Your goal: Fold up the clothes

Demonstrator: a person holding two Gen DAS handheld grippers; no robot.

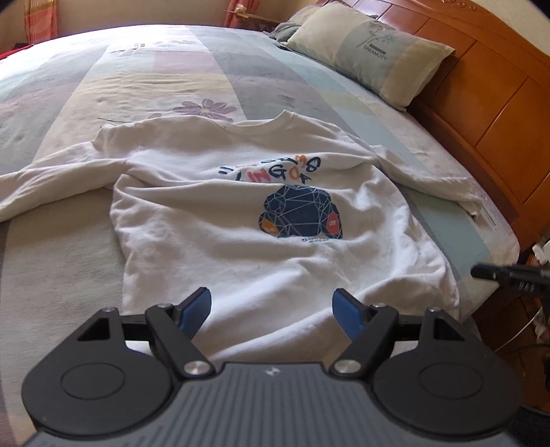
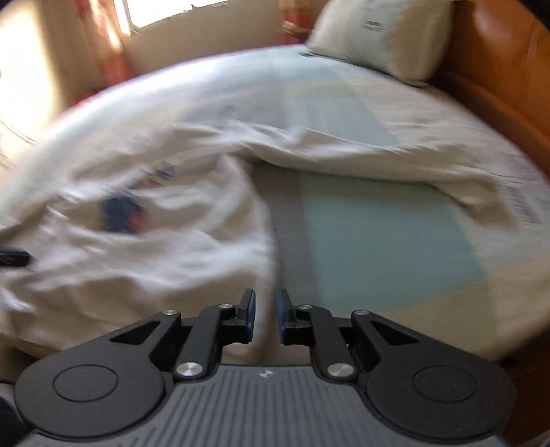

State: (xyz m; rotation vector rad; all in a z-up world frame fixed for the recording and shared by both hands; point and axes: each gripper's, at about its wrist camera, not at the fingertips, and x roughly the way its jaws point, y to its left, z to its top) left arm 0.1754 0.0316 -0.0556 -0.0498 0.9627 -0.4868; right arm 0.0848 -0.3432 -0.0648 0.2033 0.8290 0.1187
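A white sweatshirt (image 1: 275,206) with a dark blue print and coloured letters lies face up on the bed, sleeves spread, collar at the far end. My left gripper (image 1: 271,309) hovers open just above its near hem, nothing between the blue pads. The right wrist view is blurred. There my right gripper (image 2: 265,309) has its jaws nearly together, with the sweatshirt's (image 2: 154,247) right edge running through the narrow gap. In the left wrist view the right gripper shows as a dark tip at the sweatshirt's lower right corner, where creases converge.
The bed's pastel patterned sheet (image 1: 154,79) extends far and left. A pillow (image 1: 371,51) leans at the wooden headboard (image 1: 488,113) on the right. The bed's edge drops off close to the right, with cables below. Curtains and a bright window (image 2: 154,13) stand beyond the bed.
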